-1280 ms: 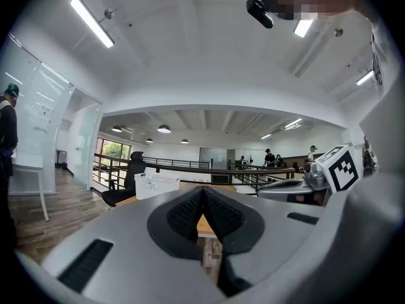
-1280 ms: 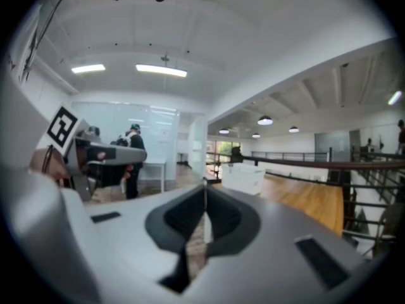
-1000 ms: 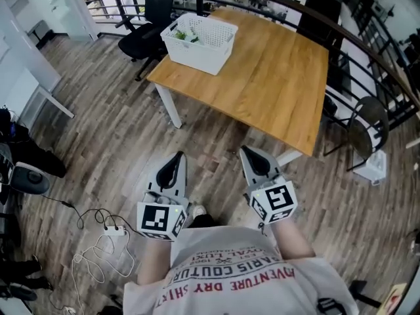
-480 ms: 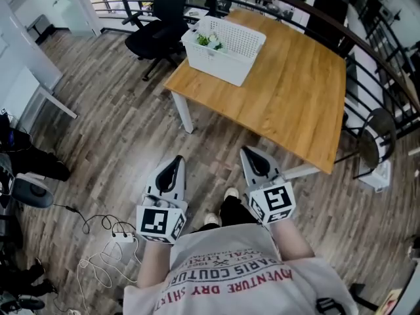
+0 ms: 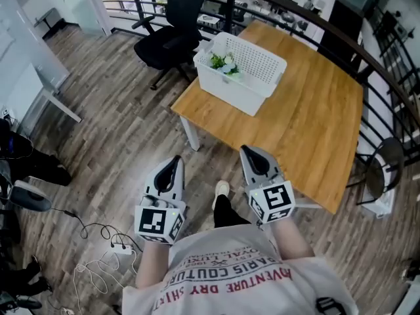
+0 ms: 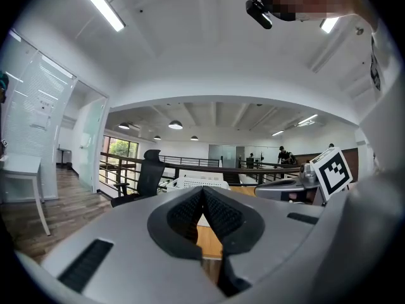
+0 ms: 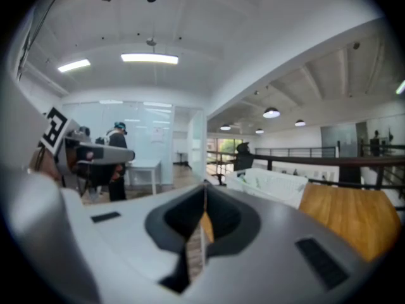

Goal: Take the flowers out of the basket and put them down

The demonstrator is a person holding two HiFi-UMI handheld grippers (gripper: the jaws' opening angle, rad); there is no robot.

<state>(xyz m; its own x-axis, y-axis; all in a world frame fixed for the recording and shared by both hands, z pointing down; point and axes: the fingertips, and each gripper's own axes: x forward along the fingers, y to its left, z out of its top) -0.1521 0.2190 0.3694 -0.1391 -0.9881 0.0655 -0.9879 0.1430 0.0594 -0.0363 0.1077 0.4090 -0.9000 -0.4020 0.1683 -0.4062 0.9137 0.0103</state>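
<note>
A white slatted basket stands on the far left corner of a wooden table. White flowers with green leaves lie in its left end. The basket peeks over the jaws in the left gripper view, and it also shows in the right gripper view. My left gripper and right gripper are held side by side over the wooden floor, short of the table's near edge. Both point at the table, level, jaws shut and empty.
A black office chair stands beyond the table's left side. A black railing runs behind the table. A round dark chair sits at the right. Cables lie on the floor at lower left. People stand far off.
I have walked toward the table: the table and basket have come nearer and shifted right in the head view. Both grippers keep the same pose, side by side and shut.
</note>
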